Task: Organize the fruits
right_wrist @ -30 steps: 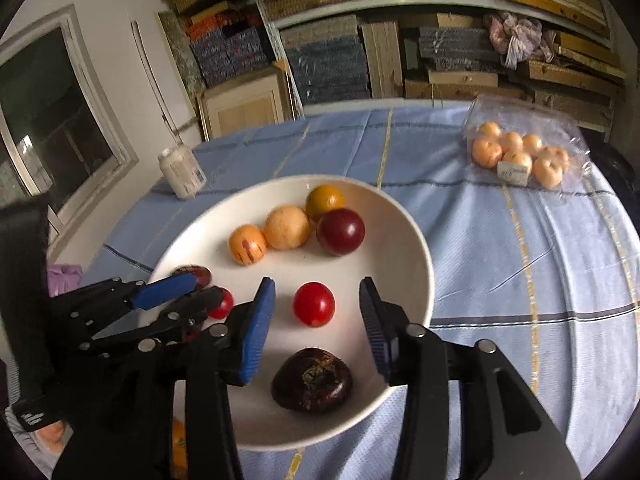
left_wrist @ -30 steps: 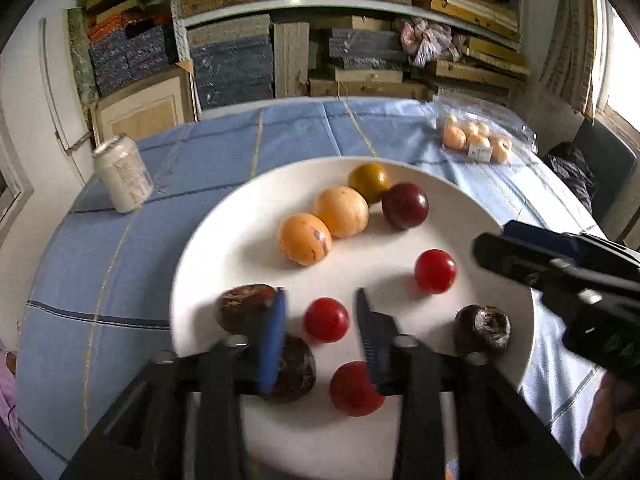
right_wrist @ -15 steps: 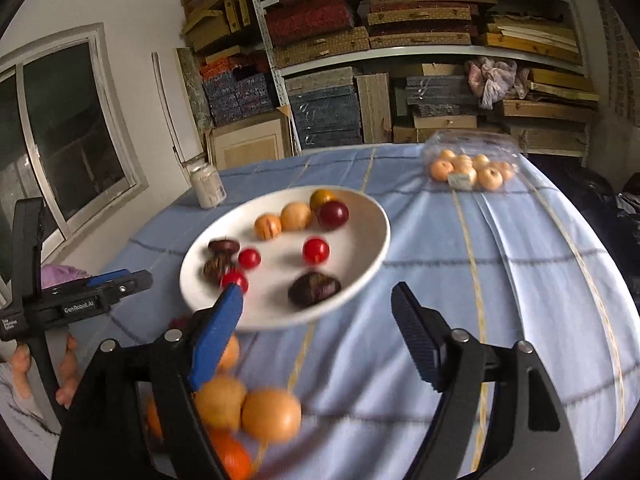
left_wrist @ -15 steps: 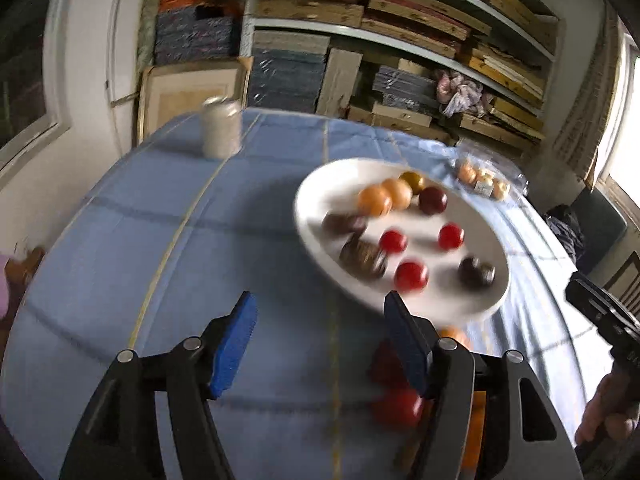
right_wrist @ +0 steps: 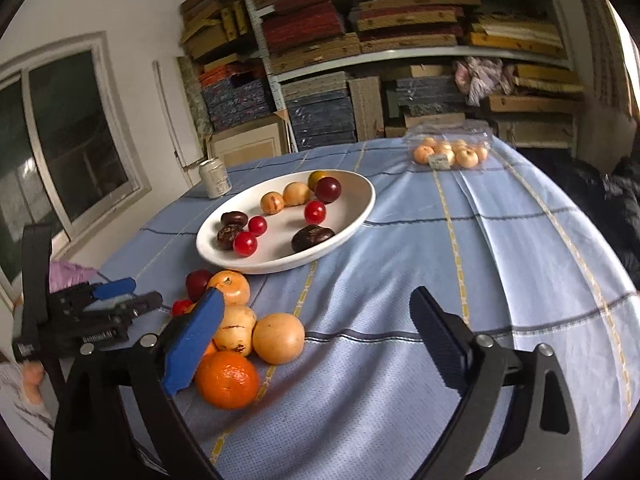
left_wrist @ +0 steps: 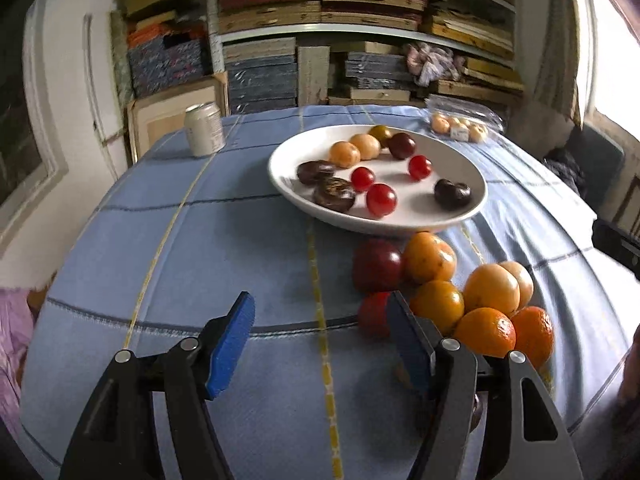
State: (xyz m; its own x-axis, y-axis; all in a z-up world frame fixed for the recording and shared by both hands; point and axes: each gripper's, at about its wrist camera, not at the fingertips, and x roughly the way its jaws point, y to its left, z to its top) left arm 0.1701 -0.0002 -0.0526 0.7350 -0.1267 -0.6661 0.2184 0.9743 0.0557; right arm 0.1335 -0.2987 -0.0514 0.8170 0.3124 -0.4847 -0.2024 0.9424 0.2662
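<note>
Left wrist view: the left tongs [left_wrist: 320,334] stood wide apart and held nothing, above the blue-clothed counter [left_wrist: 200,248]. The white plate [left_wrist: 460,160] lay beyond them, carrying three red cherry tomatoes, dark fruits and pale orange fruits. A loose pile of oranges [left_wrist: 486,298] with a dark red fruit [left_wrist: 376,266] lay on the cloth just in front of the plate, beside the tongs' right finger. A can [left_wrist: 204,130] stood left of the plate; a clear packet of small fruits [left_wrist: 460,126] lay behind the plate to the right.

Right wrist view: the right tongs [right_wrist: 316,330] were wide apart and empty. The plate [right_wrist: 360,208] lay ahead. The pile of oranges [right_wrist: 256,328] lay in front of the plate, touching nothing but the cloth, beside the blue-padded finger. The left tongs [right_wrist: 120,296] showed left of the pile.
</note>
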